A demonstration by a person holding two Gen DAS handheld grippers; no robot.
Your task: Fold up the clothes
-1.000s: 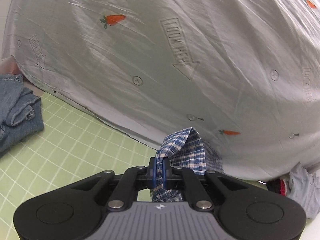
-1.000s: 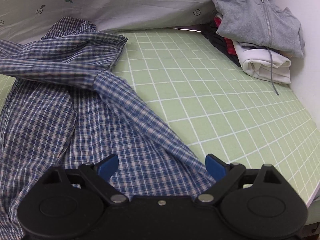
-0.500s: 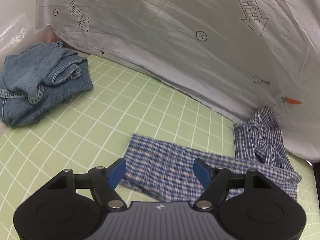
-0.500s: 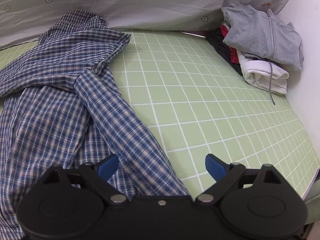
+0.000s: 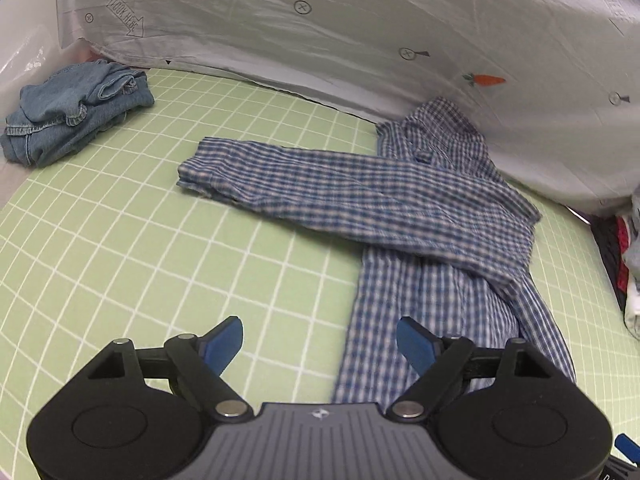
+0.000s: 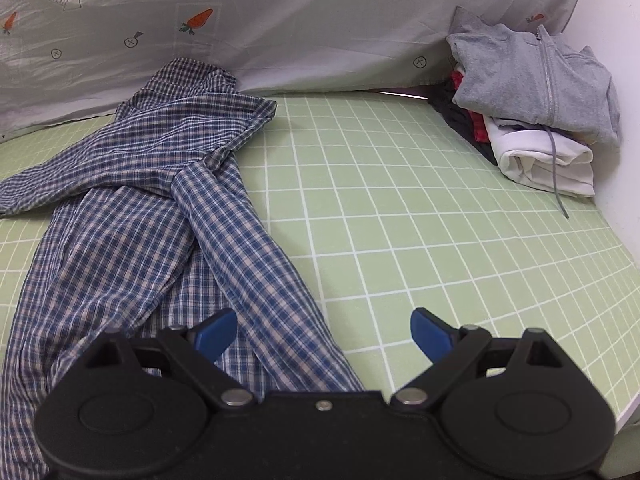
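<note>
A blue plaid shirt [image 5: 432, 208] lies on the green grid mat [image 5: 160, 248], collar toward the back sheet. One sleeve [image 5: 304, 176] lies folded across the chest toward the left. In the right wrist view the shirt [image 6: 132, 216] fills the left side, with the other sleeve [image 6: 256, 256] running down toward me. My left gripper [image 5: 320, 340] is open and empty, above the mat by the shirt's left edge. My right gripper [image 6: 324, 332] is open and empty, over the lower end of that sleeve.
Crumpled jeans [image 5: 76, 108] lie at the mat's far left. A stack of folded clothes topped by a grey zip hoodie [image 6: 532, 88] sits at the far right by the white wall. A grey printed sheet [image 5: 360, 28] hangs along the back edge.
My left gripper let go of the plaid sleeve, opened and drew back; the sleeve now lies flat across the shirt. The right gripper stayed open and pulled back slightly.
</note>
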